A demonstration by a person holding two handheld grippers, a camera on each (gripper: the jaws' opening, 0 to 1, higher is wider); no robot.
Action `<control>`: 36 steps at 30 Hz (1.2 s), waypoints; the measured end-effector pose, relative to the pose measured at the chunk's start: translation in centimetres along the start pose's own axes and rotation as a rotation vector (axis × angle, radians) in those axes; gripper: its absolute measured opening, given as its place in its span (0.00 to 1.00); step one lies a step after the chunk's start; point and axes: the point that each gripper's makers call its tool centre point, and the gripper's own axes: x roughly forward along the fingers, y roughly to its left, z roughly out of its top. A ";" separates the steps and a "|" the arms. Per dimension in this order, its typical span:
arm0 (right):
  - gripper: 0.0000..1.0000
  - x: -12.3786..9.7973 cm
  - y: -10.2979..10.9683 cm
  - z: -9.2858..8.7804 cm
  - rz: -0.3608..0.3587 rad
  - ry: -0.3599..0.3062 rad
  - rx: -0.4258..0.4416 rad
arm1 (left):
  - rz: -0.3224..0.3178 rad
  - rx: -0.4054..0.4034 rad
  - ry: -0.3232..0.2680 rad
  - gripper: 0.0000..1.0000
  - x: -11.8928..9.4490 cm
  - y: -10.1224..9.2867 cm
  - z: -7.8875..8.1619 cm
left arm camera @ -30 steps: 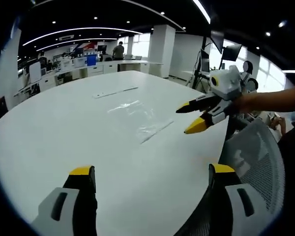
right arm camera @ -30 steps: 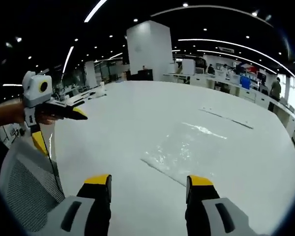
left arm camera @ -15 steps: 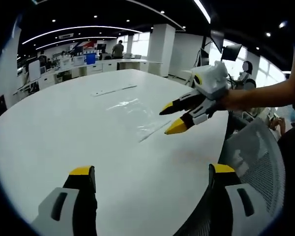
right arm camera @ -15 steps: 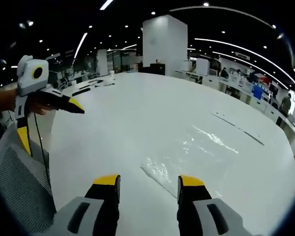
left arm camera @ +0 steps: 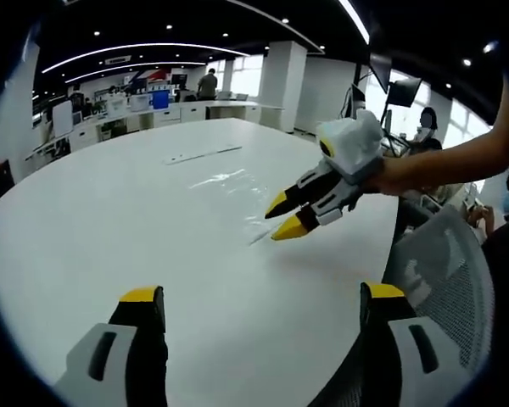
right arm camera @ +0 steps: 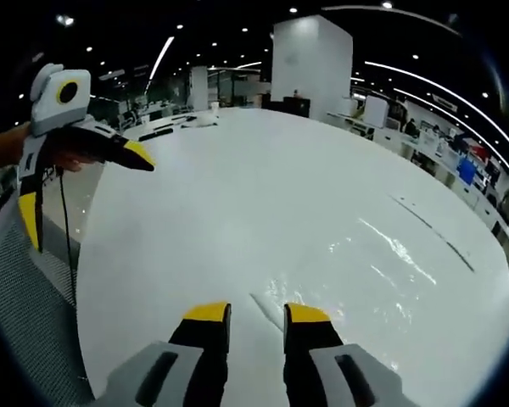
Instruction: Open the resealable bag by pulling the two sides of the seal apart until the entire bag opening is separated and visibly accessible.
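The clear resealable bag (left arm camera: pixel 229 188) lies flat on the round white table (left arm camera: pixel 110 220). My right gripper (left arm camera: pixel 283 217) comes in from the right and hovers over the bag's near end, tips close together. In the right gripper view the bag (right arm camera: pixel 356 271) stretches away to the right, and its near corner sits in the narrow gap of my right gripper (right arm camera: pixel 256 312), which stands open with the jaws apart. My left gripper (left arm camera: pixel 261 294) is wide open above bare table, well short of the bag. It appears again, as the left gripper (right arm camera: pixel 83 182), held above the table's left edge.
A grey mesh chair (left arm camera: pixel 445 254) stands at the table's near edge, seen again as the chair (right arm camera: pixel 25 297). A thin clear strip (left arm camera: pixel 200 155) lies farther back on the table. Desks, a white pillar (right arm camera: pixel 312 59) and a person (left arm camera: pixel 207 85) are far behind.
My right gripper has moved down and forward to the bag's near end, and its jaws have narrowed around the corner. The left gripper has stayed put, wide open.
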 end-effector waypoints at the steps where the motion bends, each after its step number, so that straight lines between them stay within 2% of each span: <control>1: 0.19 0.2 0.0 -0.1 0.007 0.007 -0.004 | -0.002 -0.001 0.001 0.93 0.1 0.0 0.0; 5: 0.14 0.8 0.0 -0.4 0.024 0.024 -0.022 | -0.006 -0.004 0.003 0.92 0.2 0.0 -0.1; 19: 0.14 2.0 -0.6 -1.7 0.045 0.087 -0.074 | 0.010 -0.010 0.011 0.92 0.5 1.1 0.1; 22: 0.14 2.1 -0.7 -1.6 0.049 0.076 -0.065 | 0.014 -0.015 0.012 0.91 0.5 1.2 0.0; 26: 0.03 2.3 -0.5 -1.3 0.064 0.061 -0.092 | 0.014 -0.025 0.016 0.91 0.5 1.2 -0.2; 36: 0.02 2.4 -0.1 -1.3 0.077 0.062 -0.171 | 0.012 -0.032 0.018 0.90 0.7 1.1 -0.4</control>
